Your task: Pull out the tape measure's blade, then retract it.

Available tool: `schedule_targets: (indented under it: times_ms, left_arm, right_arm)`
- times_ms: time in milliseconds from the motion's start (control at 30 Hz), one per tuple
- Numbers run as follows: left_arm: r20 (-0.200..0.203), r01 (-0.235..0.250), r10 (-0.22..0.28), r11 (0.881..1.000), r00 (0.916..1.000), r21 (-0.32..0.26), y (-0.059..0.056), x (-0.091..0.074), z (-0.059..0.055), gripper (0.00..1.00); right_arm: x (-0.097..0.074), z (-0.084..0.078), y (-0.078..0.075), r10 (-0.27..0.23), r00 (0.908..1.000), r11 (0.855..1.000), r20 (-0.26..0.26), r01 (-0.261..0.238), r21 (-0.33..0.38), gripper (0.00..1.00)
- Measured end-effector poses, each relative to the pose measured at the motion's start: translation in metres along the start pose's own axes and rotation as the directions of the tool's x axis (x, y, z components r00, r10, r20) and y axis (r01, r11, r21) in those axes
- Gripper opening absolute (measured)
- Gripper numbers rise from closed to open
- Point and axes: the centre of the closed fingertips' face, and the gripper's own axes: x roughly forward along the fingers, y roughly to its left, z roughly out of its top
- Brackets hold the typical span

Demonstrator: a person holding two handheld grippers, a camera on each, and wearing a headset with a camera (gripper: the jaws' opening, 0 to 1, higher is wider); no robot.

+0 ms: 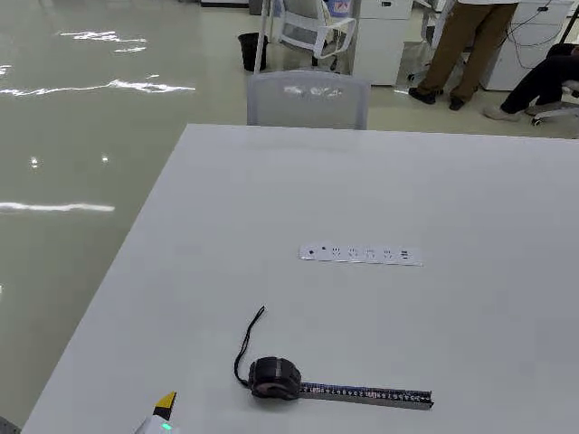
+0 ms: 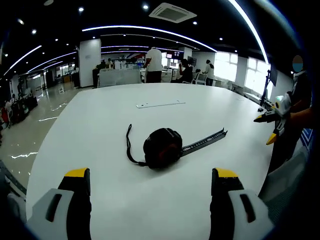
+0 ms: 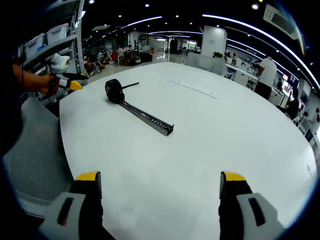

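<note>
The black tape measure (image 2: pixel 162 146) lies on the bench (image 2: pixel 100 115) just ahead of the left gripper (image 2: pixel 151 172), with its blade (image 2: pixel 202 141) sticking out. The right gripper (image 3: pixel 160 175) is farther from it. Both grippers are spread wide and hold nothing.

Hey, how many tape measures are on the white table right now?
1. The tape measure lies by the table's near edge in the head view, its blade extended flat toward the right. None seems hidden.

Pale grey bodies, left gripper (image 2: pixel 151 173) with 2 black fingers (image 2: pixel 79 200), yellow tips, right gripper (image 3: pixel 160 176) the same
</note>
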Motion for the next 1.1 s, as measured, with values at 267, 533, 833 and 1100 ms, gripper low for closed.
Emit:
schedule_targets:
  times_ms: [267,533,833,1100]
  left_arm:
    - [0.043,-0.029,0.028,0.999,0.9987,0.02,-0.009,0.015,0.016,0.99]
    - [0.046,-0.03,0.03,0.999,0.9985,0.012,-0.015,0.033,0.023,0.99]
    - [0.052,-0.054,0.053,0.998,0.9972,0.015,-0.017,0.048,0.023,0.99]
    - [0.066,-0.101,0.103,0.995,0.9925,-0.025,-0.016,0.064,0.027,0.99]
  right_arm:
    - [0.013,0.015,-0.006,0.019,0.9998,0.999,0.004,-0.019,-0.034,1.0]
    - [0.027,0.027,-0.005,0.046,0.9988,0.996,-0.015,-0.047,-0.081,0.98]
    - [0.039,0.037,-0.01,0.069,0.9971,0.989,-0.031,-0.072,-0.126,0.94]
    - [0.05,0.05,-0.015,0.096,0.9939,0.976,-0.055,-0.104,-0.19,0.9]
